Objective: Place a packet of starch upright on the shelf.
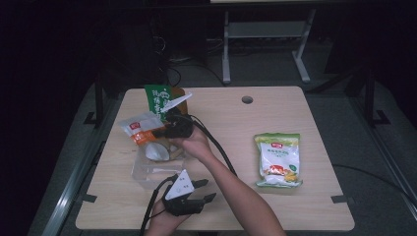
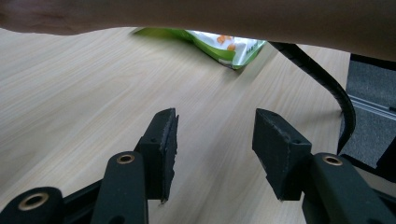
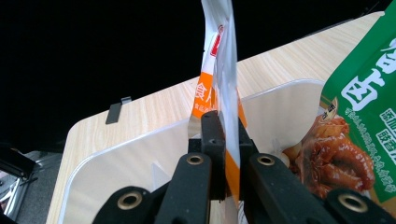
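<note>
My right gripper (image 1: 157,132) reaches across to the table's left and is shut on an orange-and-white snack packet (image 1: 138,129). In the right gripper view the packet (image 3: 223,70) hangs upright between the closed jaws of that gripper (image 3: 226,122), above a clear plastic container (image 3: 140,154). A green snack packet (image 3: 362,107) leans at the container's far side and stands behind the gripper in the high view (image 1: 160,100). My left gripper (image 1: 207,190) rests near the front edge, open, with only bare table between its jaws (image 2: 215,119).
A yellow-green packet (image 1: 279,160) lies flat on the right half of the table (image 1: 236,123) and shows in the left gripper view (image 2: 224,46) beyond the person's forearm (image 2: 196,14). A black cable (image 2: 329,86) trails beside it. The container (image 1: 147,169) holds something pale.
</note>
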Action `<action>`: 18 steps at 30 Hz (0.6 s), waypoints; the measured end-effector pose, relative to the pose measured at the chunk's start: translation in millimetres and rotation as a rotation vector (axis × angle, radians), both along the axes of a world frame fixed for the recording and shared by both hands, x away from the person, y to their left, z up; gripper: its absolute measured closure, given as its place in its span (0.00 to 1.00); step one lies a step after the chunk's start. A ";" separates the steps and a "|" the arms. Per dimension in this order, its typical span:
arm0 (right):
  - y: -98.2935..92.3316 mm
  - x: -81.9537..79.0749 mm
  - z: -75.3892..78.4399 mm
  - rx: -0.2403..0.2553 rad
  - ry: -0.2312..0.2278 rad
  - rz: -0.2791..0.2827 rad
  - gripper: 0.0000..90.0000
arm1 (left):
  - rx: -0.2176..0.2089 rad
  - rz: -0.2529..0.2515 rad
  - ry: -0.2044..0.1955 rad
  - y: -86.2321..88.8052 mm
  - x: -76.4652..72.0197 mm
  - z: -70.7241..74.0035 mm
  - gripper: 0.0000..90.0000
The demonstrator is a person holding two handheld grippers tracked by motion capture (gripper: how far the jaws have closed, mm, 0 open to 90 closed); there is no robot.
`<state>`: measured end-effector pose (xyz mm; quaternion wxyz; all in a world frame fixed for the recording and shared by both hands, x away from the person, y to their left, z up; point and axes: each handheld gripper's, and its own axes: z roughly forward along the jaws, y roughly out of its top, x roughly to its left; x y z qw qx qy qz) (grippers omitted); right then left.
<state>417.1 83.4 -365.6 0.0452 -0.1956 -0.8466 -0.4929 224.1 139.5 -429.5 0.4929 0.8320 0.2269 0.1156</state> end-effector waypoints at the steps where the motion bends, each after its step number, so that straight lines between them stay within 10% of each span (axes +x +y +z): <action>1: 0.0 -0.3 0.3 -0.001 0.003 -0.002 0.99 | 0.000 0.000 0.000 0.1 0.0 0.1 0.55; 9: -4.4 -4.4 6.7 -0.065 -0.043 -0.003 0.88 | 0.001 0.000 0.000 -0.1 0.0 0.1 0.55; 18: -16.8 -12.0 8.7 -0.156 -0.062 0.005 1.00 | 0.007 -0.005 -0.003 -2.1 -0.5 -1.3 0.55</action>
